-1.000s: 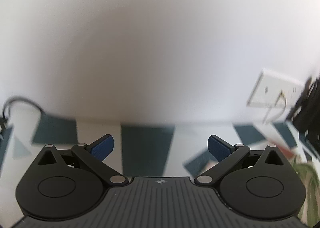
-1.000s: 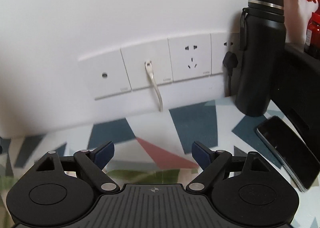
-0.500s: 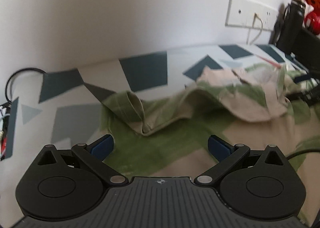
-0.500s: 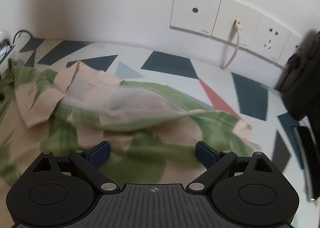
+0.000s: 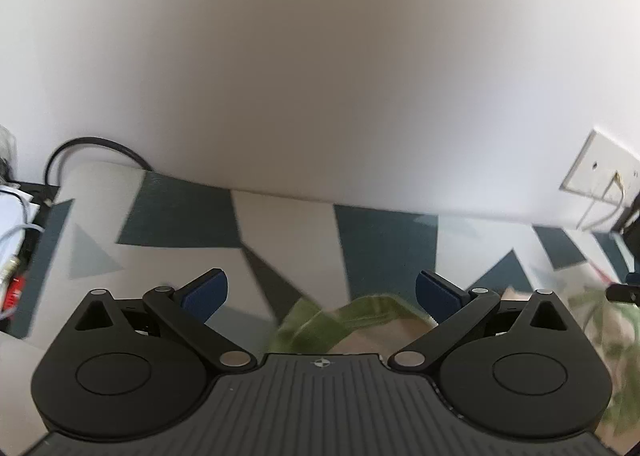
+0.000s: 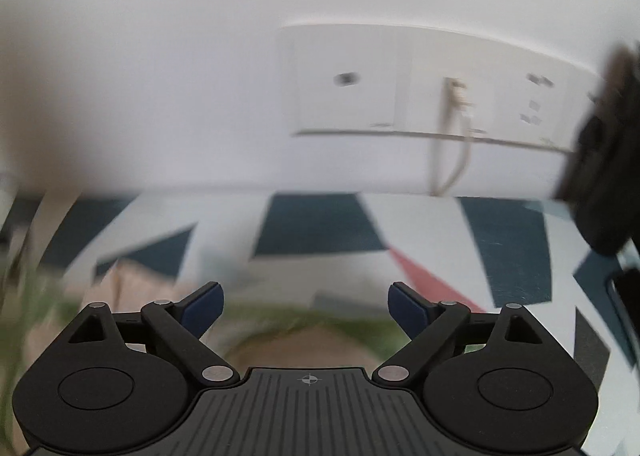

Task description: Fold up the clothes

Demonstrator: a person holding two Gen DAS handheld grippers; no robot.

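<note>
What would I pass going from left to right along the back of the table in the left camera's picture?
White wires → black cable looping up the wall → green and beige cloth, low between the open tongs → white socket plate with its pale cord → a dark thing cut off at the edge.

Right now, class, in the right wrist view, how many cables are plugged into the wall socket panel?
1. A pale cable hangs from the middle of the socket panel. The dark object at right may hide more.
</note>
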